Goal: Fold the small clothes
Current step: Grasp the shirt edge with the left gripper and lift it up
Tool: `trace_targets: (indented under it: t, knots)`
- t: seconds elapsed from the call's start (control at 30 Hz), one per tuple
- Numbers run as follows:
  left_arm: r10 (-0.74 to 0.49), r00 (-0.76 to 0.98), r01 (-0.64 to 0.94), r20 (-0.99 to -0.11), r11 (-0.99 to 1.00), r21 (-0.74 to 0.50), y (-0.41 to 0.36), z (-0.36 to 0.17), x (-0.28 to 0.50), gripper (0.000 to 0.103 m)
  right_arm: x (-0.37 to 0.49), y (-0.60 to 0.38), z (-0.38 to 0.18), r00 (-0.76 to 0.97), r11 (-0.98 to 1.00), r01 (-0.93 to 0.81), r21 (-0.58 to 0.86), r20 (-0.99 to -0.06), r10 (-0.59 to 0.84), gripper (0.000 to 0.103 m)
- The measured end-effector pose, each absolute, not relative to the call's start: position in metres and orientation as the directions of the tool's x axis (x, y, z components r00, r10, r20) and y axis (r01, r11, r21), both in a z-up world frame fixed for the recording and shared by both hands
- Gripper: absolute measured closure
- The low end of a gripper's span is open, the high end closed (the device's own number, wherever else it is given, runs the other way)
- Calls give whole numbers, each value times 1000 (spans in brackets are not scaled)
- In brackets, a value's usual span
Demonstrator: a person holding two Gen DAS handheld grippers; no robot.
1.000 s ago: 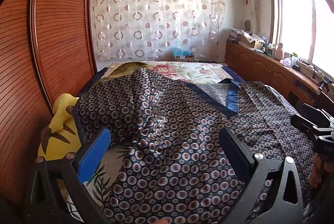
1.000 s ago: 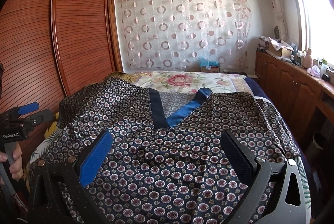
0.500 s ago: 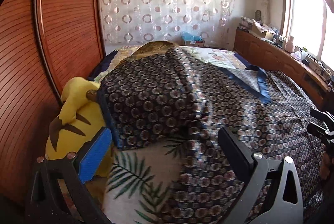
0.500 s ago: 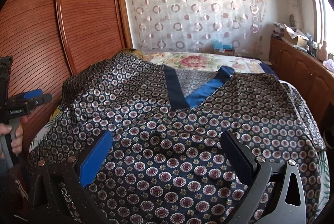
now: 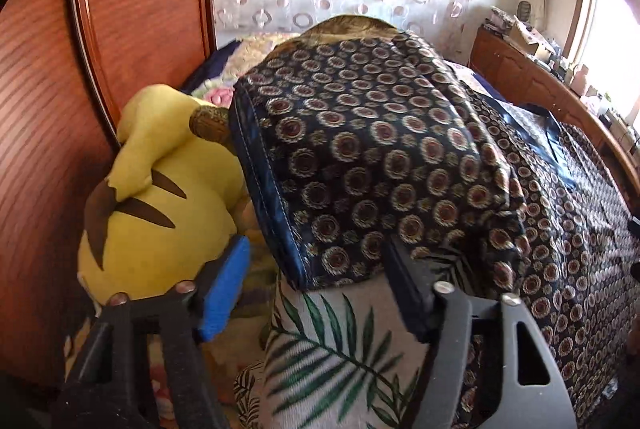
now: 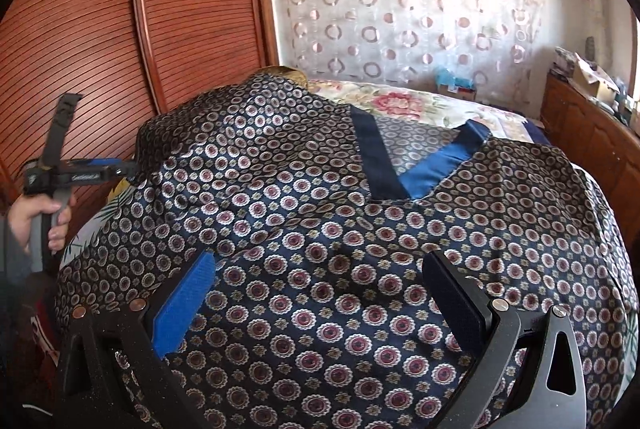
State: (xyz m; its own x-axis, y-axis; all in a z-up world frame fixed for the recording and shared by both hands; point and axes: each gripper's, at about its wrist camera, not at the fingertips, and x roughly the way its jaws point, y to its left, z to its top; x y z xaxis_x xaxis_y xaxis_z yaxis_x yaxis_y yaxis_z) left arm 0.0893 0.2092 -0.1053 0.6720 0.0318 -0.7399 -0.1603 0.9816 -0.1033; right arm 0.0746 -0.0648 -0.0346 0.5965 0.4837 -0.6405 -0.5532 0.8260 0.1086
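A dark navy garment (image 6: 360, 237) with a circle print and a blue V neckline (image 6: 404, 169) lies spread over the bed. In the left wrist view its left sleeve (image 5: 368, 157) drapes over a raised hump, its dark hemmed cuff edge (image 5: 272, 213) hanging just ahead of the fingers. My left gripper (image 5: 316, 269) is open, low at the bed's left side, with the cuff between and above its tips. It also shows in the right wrist view (image 6: 120, 167) at the sleeve's edge. My right gripper (image 6: 320, 293) is open just above the garment's lower front.
A yellow plush toy (image 5: 160, 197) lies left of the sleeve against the wooden wardrobe doors (image 5: 120, 29). A leaf-print sheet (image 5: 340, 341) covers the bed under the garment. A wooden sideboard (image 6: 592, 133) with clutter runs along the right wall. A patterned curtain (image 6: 400, 9) hangs behind.
My left gripper has moved left and down to the sleeve's cuff, bringing the plush toy and the sheet into view. My right gripper has moved closer to the garment. Both stay open.
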Motion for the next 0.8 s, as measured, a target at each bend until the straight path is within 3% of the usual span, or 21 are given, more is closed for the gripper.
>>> trace_targets:
  t: [0.17, 0.3, 0.37, 0.43, 0.47, 0.8]
  knots:
    - [-22, 648, -169, -761, 970, -172, 228, -117, 103, 41, 77, -61, -39, 585, 815, -570, 104, -646, 491, 0]
    - [-85, 630, -158, -772, 959, -235, 235, -127, 109, 54, 78, -63, -41, 577, 814, -569, 118, -647, 498, 0]
    - [-113, 638, -143, -762, 955, -261, 234, -125, 107, 67, 78, -64, -43, 576, 815, -567, 121, -649, 497, 0]
    - [-96, 644, -140, -759, 961, -239, 230, -121, 105, 90, 78, -66, -44, 575, 816, -565, 123, -650, 497, 0]
    - [-73, 647, -138, -759, 968, -211, 229, -119, 104, 94, 78, -67, -44, 576, 817, -563, 123, -650, 495, 0]
    - [-23, 778, -68, -628, 990, -121, 201, -44, 87, 98, 78, -79, -44, 589, 834, -535, 138, -646, 485, 0]
